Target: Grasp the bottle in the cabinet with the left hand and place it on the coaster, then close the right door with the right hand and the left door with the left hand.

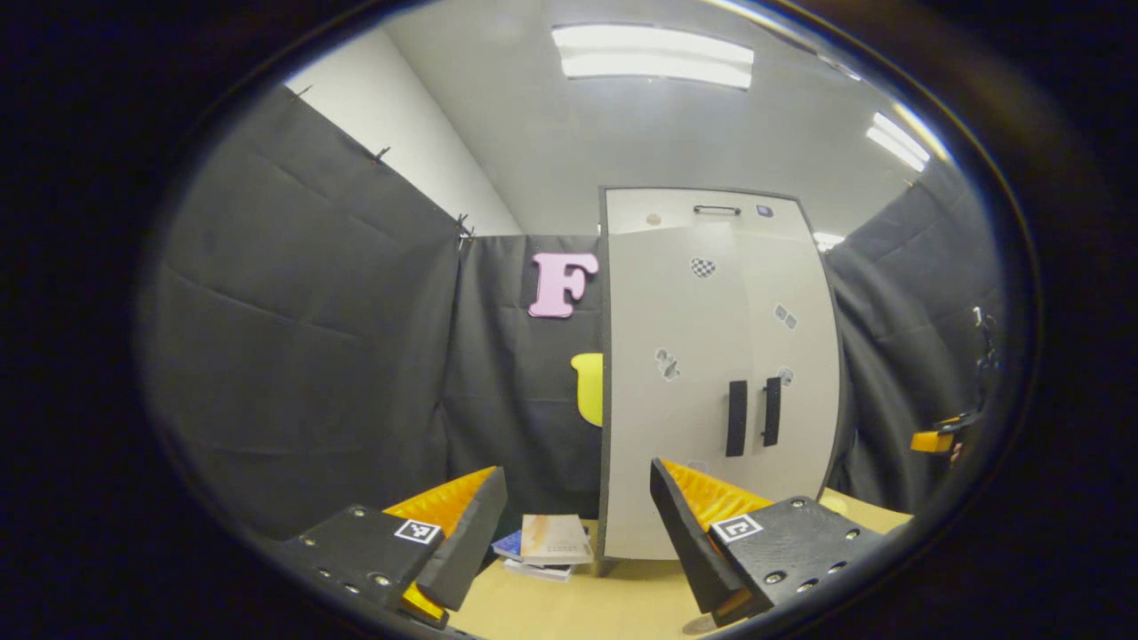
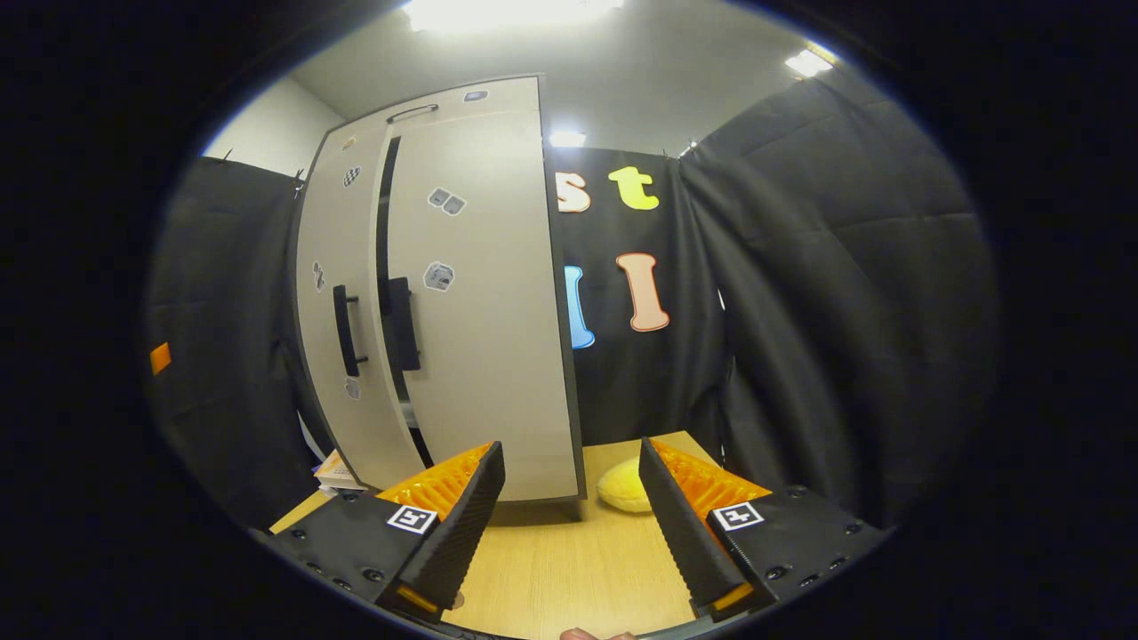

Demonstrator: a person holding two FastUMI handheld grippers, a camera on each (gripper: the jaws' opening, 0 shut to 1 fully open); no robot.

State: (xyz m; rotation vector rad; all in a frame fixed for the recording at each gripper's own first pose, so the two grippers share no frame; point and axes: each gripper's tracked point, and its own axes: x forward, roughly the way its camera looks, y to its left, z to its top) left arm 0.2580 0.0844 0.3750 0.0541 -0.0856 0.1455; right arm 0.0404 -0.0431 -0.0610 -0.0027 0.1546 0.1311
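both grippers, left (image 1: 578,520) and right (image 2: 569,502), hang spread and empty before the cabinet (image 2: 462,293). its 2 doors stand almost shut, hiding the bottle; a yellow coaster (image 2: 622,486) lies beside it. risk: reaching in blind could topple the bottle.

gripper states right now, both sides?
Left gripper: open, holding nothing, pointed at the cabinet.
Right gripper: open, holding nothing, over the table.

Pale grey cabinet (image 2: 480,293) — black handles (image 2: 348,329); yellow coaster (image 2: 622,487); light wooden table (image 2: 569,569).
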